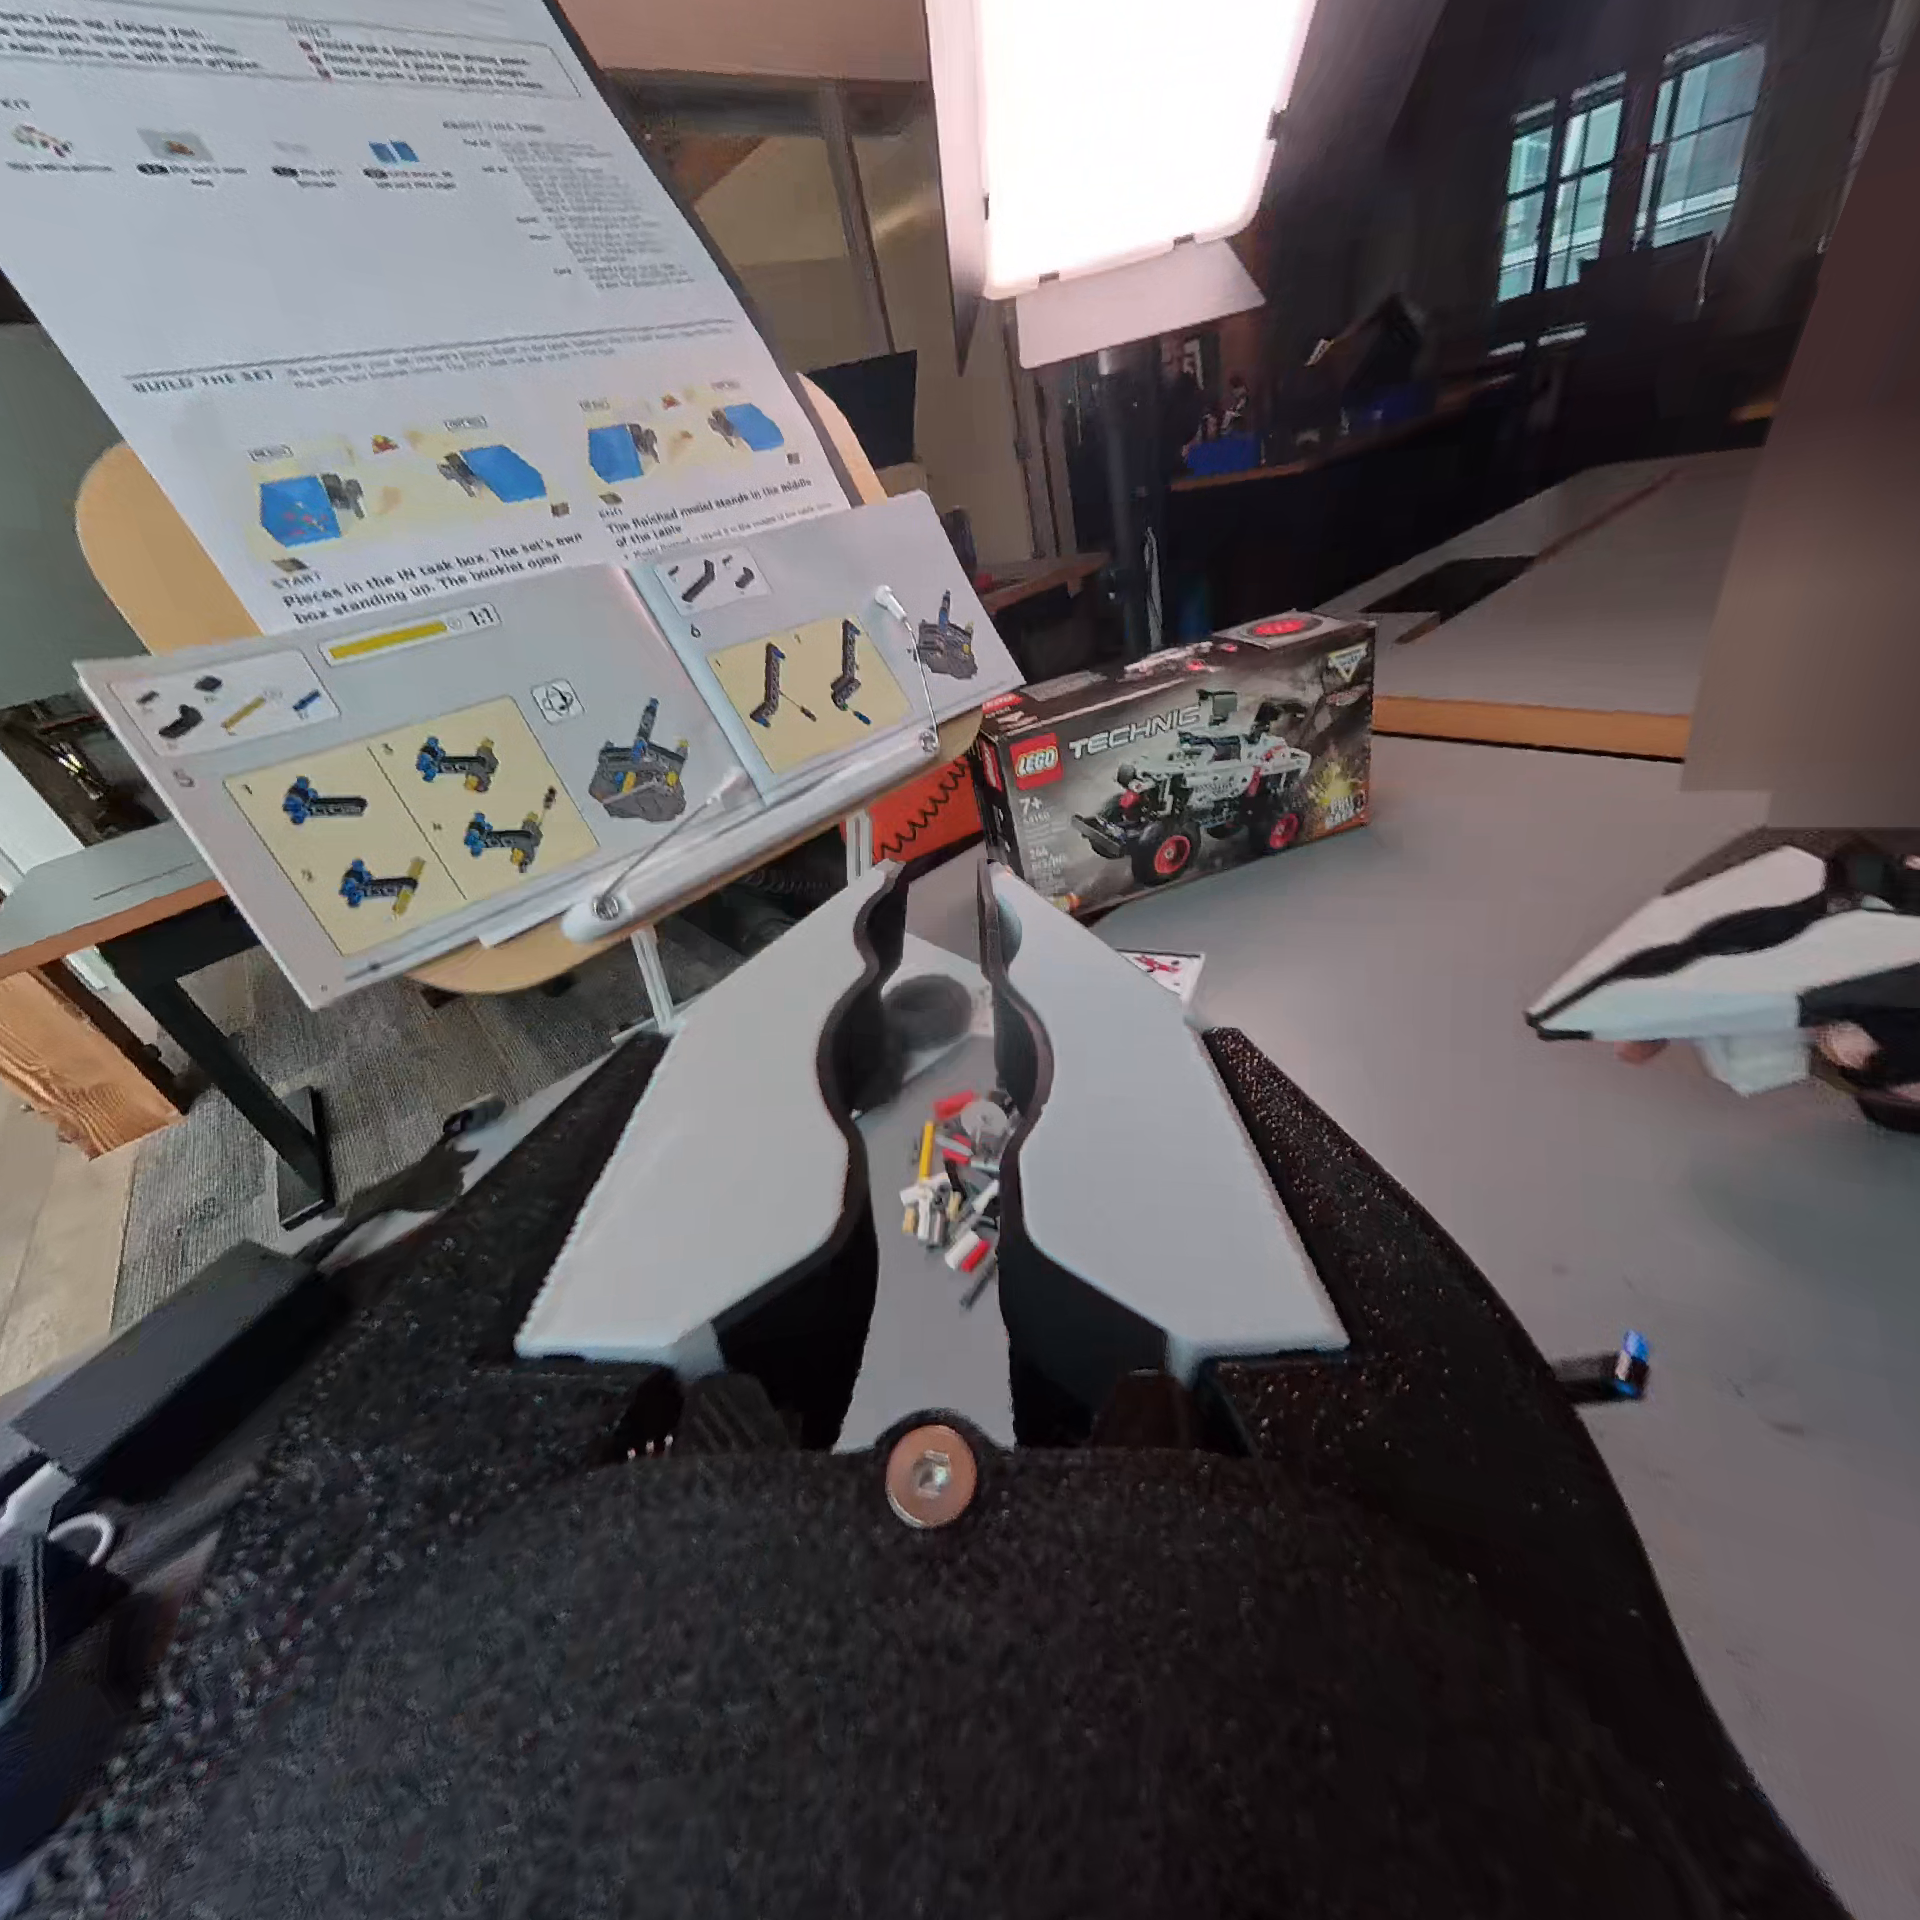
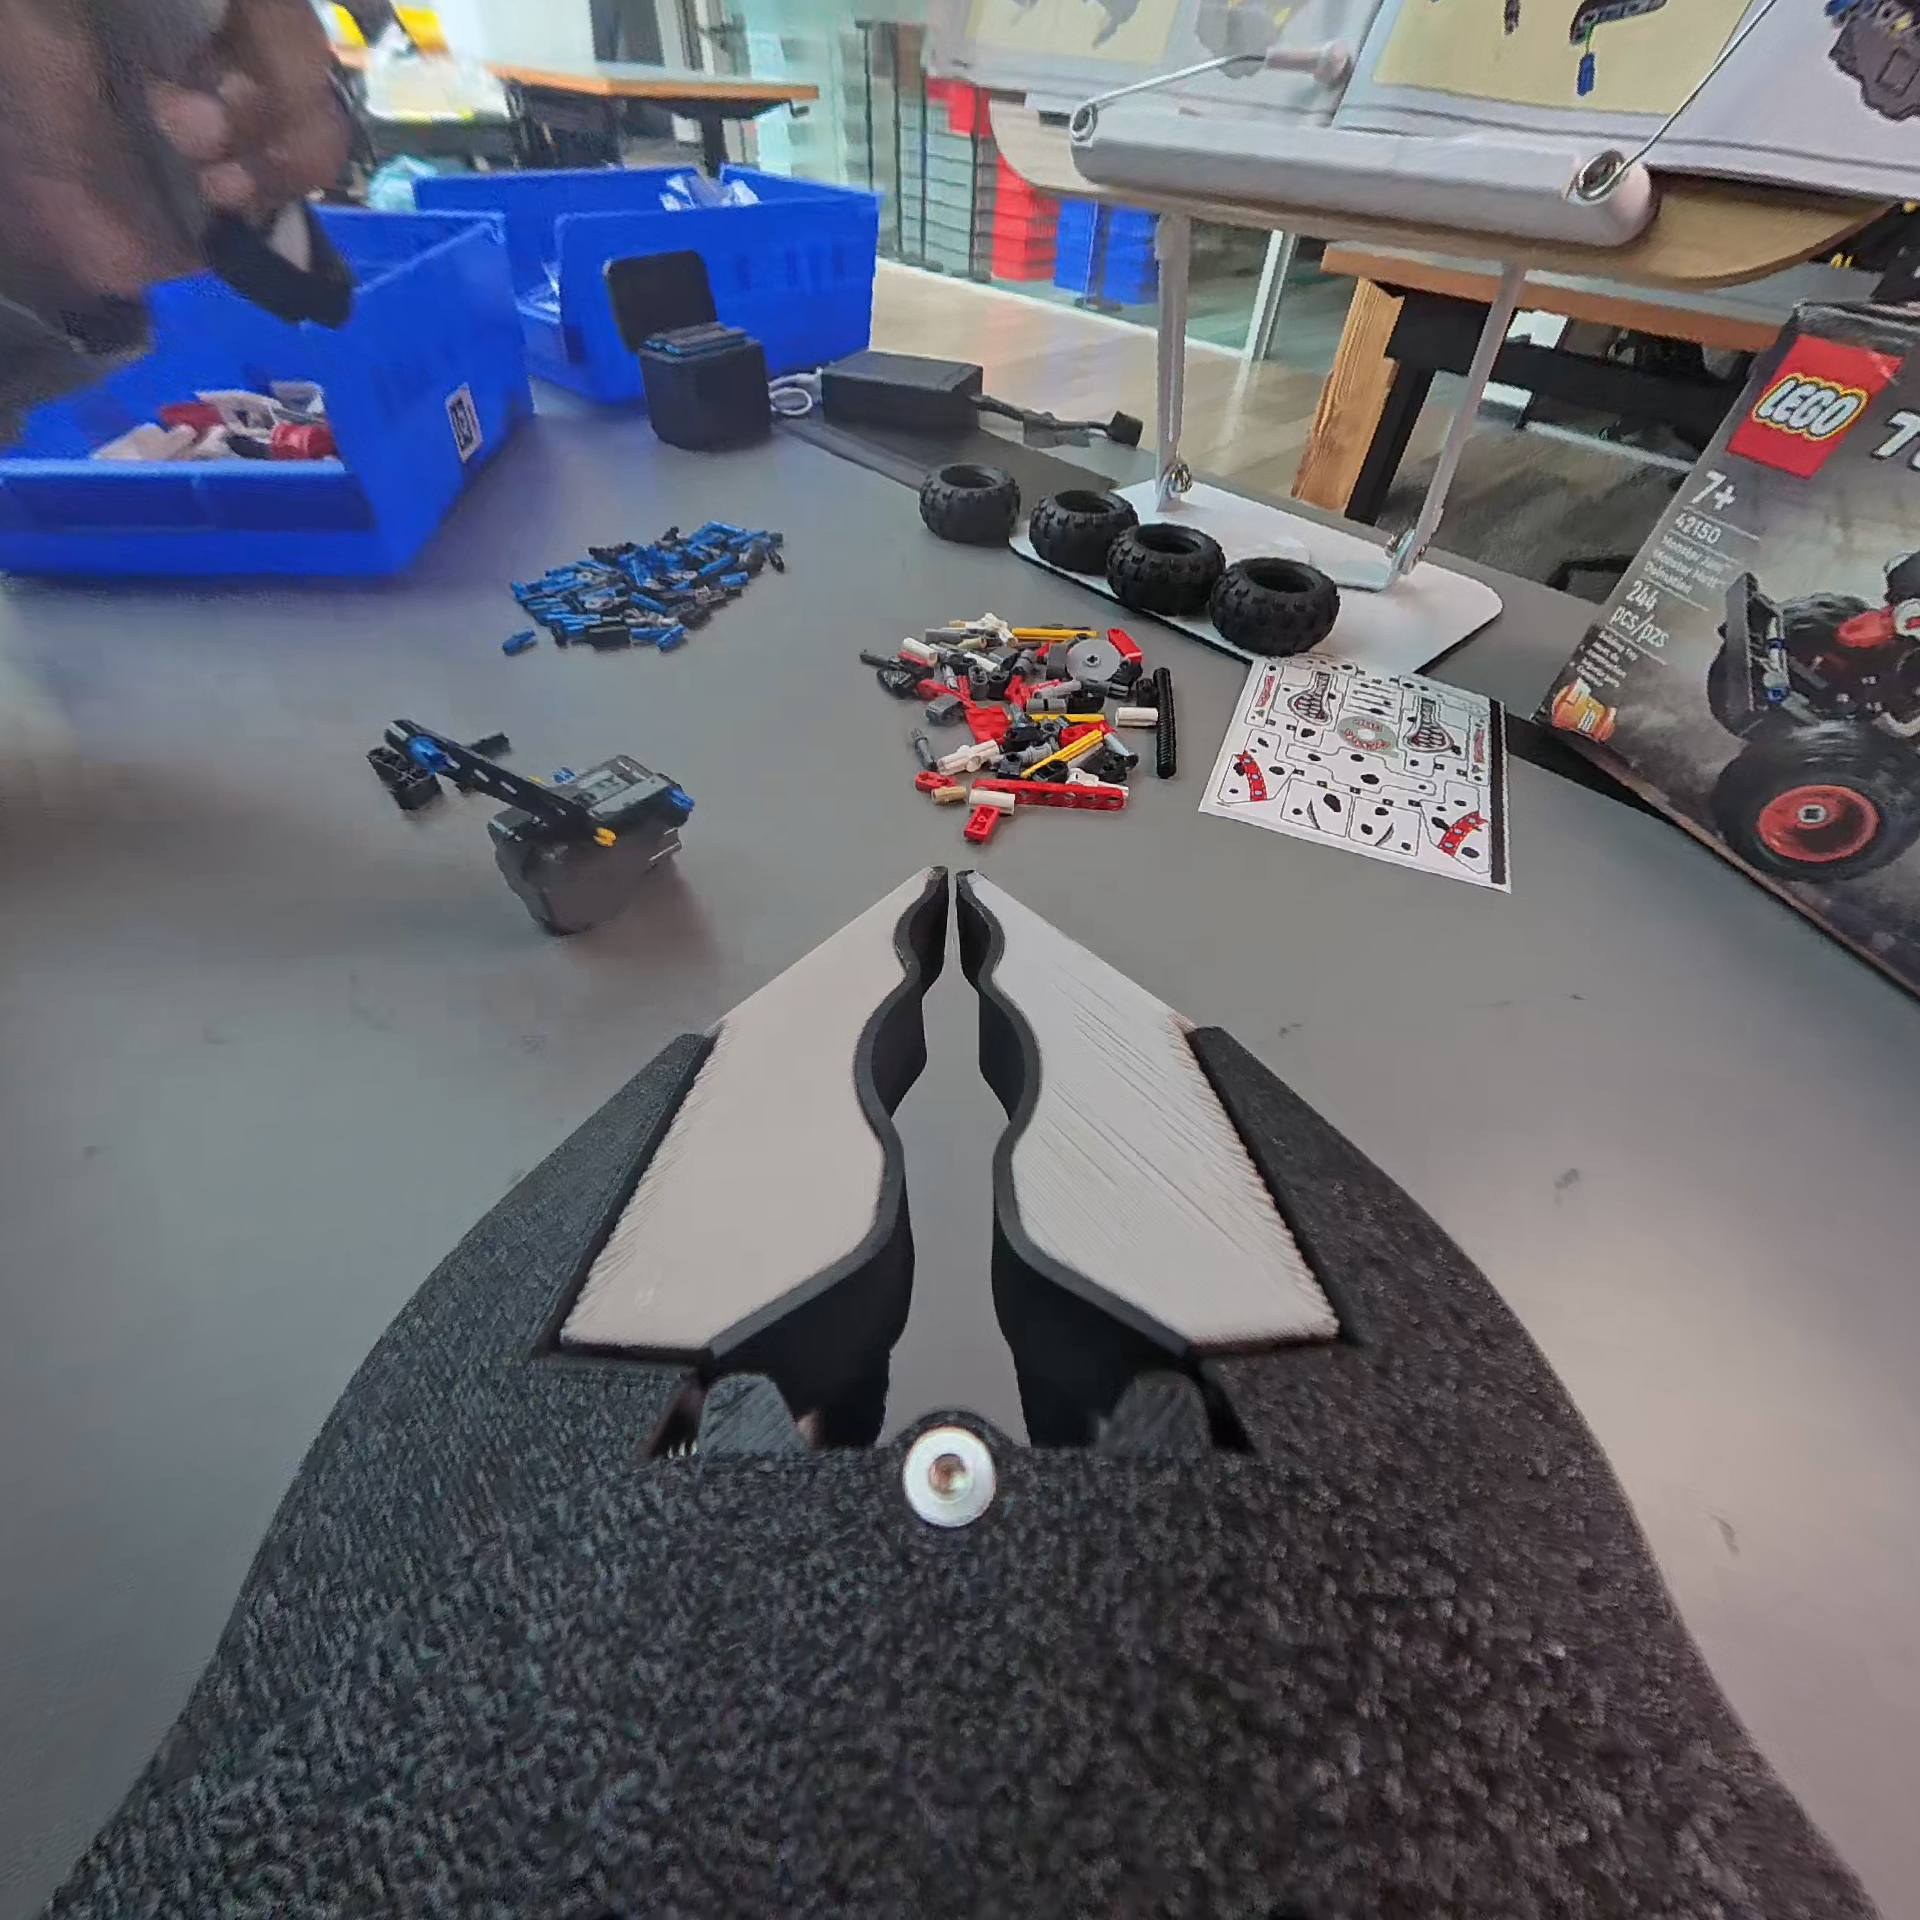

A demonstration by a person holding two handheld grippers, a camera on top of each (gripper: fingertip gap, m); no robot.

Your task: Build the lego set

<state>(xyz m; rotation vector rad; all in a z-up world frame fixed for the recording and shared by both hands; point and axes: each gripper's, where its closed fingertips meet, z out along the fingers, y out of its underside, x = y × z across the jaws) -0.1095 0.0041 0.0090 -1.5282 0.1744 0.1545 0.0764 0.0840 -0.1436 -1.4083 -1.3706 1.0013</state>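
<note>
In the right wrist view a partly built dark grey and black model (image 2: pixel 561 810) with blue pins lies on the grey table (image 2: pixel 1455 1091), ahead and left of my right gripper (image 2: pixel 948 875). That gripper is shut and empty, its tips nearly touching. A mixed pile of red, yellow, grey and black pieces (image 2: pixel 1023 717) lies just beyond it. A pile of blue and black pins (image 2: pixel 644 587) lies farther left. My left gripper (image 1: pixel 942 883) is slightly open and empty, raised above the mixed pile (image 1: pixel 956 1174). The open instruction booklet (image 1: pixel 520 758) rests on a stand.
Several black tyres (image 2: pixel 1164 561) line the stand's base, with a sticker sheet (image 2: pixel 1361 769) and the set's box (image 2: pixel 1787 644) to the right. Two blue bins (image 2: pixel 260 416) (image 2: pixel 717 270), a black case (image 2: pixel 701 384) and a power adapter (image 2: pixel 899 390) stand at the back left. Spacing between my two grippers at the tips: around 25 cm.
</note>
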